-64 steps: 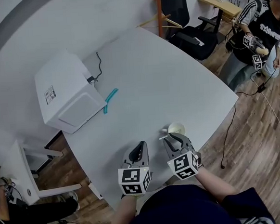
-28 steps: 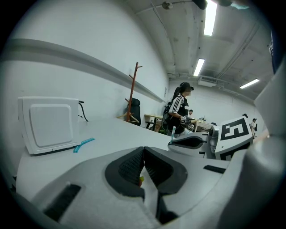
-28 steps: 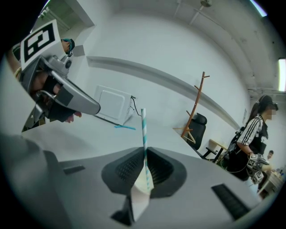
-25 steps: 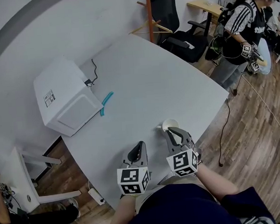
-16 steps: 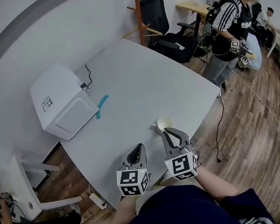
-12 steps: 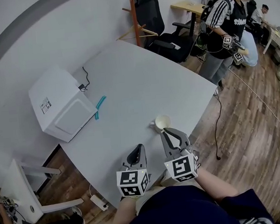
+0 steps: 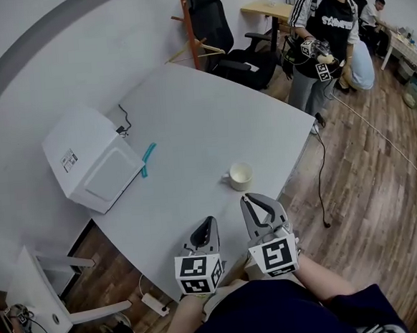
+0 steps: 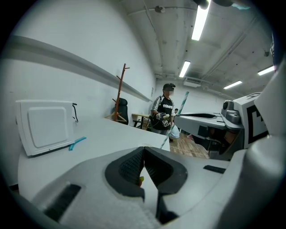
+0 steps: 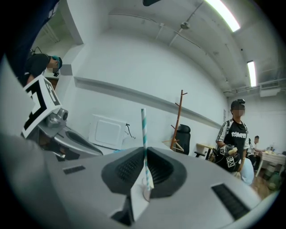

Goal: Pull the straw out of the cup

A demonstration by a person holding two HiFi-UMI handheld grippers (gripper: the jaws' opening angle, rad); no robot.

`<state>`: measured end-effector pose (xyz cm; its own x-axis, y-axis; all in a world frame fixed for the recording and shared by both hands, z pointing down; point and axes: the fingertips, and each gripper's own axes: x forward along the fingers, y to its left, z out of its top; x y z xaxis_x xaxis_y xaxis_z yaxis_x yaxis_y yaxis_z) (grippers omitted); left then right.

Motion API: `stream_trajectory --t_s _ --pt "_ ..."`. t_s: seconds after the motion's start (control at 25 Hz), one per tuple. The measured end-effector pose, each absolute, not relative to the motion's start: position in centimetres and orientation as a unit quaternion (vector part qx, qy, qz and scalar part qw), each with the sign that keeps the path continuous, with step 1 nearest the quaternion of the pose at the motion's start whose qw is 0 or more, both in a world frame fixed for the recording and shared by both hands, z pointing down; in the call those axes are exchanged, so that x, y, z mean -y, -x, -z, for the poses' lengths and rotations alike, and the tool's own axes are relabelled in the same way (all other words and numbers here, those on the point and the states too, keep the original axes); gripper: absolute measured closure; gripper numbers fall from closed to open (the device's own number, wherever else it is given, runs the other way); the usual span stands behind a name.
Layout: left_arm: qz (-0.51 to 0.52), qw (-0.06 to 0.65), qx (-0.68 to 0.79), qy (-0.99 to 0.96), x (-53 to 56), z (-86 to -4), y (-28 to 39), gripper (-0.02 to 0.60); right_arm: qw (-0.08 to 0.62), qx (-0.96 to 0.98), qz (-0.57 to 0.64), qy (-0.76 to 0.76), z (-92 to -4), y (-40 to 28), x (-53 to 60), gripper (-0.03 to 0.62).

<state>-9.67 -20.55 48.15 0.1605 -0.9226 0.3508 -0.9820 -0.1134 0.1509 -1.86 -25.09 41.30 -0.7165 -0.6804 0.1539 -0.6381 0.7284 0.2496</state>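
Lower ctr of head view, right hand-held gripper (image 7: 253, 200), clamped on straw (image 9: 143, 134), has come back clear of cup (image 7: 240, 175), so pull looks done; left hand-held gripper (image 8: 144, 152) closed, empty.

You wear a dark navy top (image 7: 278, 315). Your grey left hand-held gripper (image 7: 211, 221) and right hand-held gripper (image 7: 248, 198) each carry a cube of black-and-white square markers.

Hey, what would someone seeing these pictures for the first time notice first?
A teal-and-white striped straw stands upright, pinched in the right gripper, out of the cup. The white cup sits just ahead of that gripper, near the near edge of the white table. A white boxy appliance sits at the table's left side.
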Motion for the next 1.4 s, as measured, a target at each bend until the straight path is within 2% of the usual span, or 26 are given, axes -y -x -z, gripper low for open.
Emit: stream_trajectory --t_s 0.8,1.4 --pt "-0.08 0.166 0.606 -0.774 15.4 -47.5 5.8 0.561 0.1 0.914 0.054 -0.39 -41.1 -2.1 17.1 0.551" --pt "-0.08 0.16 0.602 -0.778 13.1 -47.1 5.2 0.561 0.095 0.912 0.04 -0.397 -41.0 -2.6 14.6 0.553"
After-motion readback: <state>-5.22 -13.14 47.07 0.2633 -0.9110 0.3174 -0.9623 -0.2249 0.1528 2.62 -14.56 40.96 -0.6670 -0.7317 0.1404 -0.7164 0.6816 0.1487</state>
